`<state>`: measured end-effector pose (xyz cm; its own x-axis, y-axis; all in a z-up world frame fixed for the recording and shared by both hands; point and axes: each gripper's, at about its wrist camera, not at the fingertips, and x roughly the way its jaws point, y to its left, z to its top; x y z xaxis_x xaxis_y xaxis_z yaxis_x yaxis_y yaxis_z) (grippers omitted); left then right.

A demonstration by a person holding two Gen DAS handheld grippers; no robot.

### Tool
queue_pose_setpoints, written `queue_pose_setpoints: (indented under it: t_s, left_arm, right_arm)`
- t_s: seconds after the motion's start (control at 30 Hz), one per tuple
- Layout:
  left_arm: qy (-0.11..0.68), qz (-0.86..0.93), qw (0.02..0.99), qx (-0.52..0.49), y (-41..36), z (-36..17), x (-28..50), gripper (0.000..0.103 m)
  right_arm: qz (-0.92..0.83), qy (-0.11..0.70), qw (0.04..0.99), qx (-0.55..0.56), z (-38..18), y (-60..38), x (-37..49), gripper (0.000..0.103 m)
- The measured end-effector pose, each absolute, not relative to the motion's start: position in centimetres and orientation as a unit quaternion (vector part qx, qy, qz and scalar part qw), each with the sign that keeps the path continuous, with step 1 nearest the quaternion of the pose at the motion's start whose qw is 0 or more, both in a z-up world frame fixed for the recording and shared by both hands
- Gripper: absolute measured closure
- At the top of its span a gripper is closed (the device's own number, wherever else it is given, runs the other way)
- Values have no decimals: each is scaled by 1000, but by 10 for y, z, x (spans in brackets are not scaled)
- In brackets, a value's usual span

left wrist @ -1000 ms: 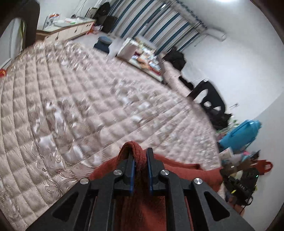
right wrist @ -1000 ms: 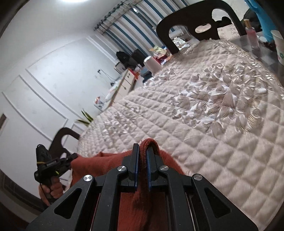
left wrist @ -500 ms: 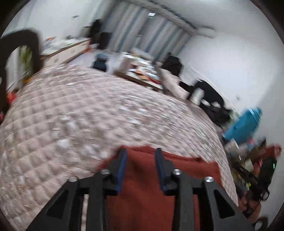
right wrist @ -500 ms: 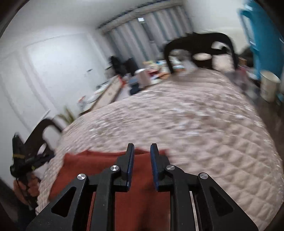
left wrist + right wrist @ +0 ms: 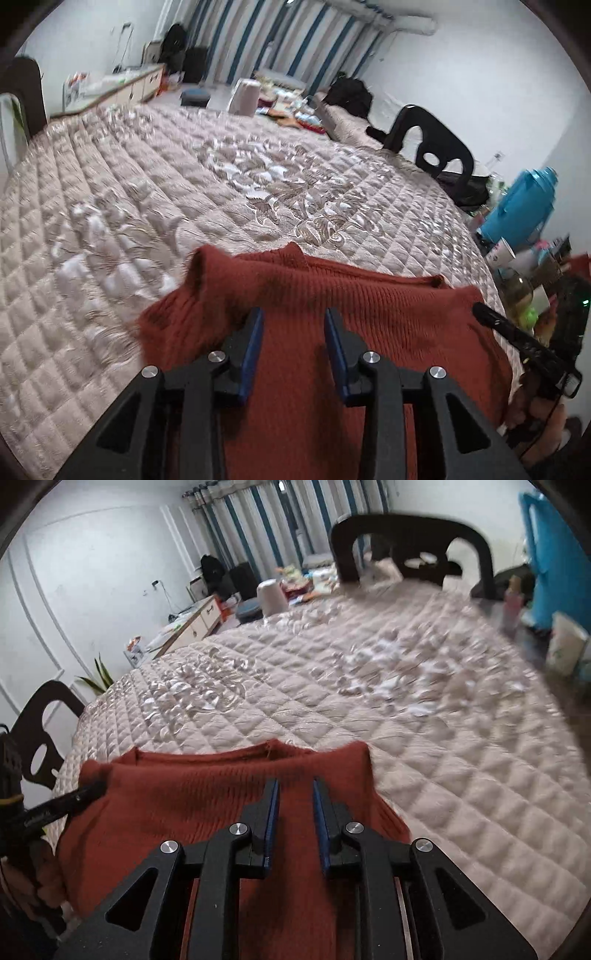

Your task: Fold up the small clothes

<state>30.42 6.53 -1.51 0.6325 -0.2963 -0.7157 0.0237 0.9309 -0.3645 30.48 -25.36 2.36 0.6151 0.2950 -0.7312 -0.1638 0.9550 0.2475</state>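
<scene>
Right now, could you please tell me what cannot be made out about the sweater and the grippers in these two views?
- Sweater near part: both views, hidden under the left gripper and the right gripper.
- Sweater's fold layers: left wrist view, edges blurred.
- Left gripper's tips: right wrist view, only one dark finger shows.
- Quilt: right wrist view, pattern motion-blurred.

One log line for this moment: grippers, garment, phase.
phase: fold released | left gripper: open, jaws just opened | right gripper: open, just opened | red knit garment: on quilted cover
</scene>
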Motion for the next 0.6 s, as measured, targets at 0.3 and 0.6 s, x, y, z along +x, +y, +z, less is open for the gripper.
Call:
queue_pose_setpoints:
  t_s: [0.3,0.6]
  left_arm:
    - [392,-93,906,-129,55,-2,265,66]
    - [372,-124,915,-93,41,-12,210,64]
  right_arm:
    - [116,388,914,39,28,-244,263,84]
    - [159,393,905,-42,8,-215,219,78]
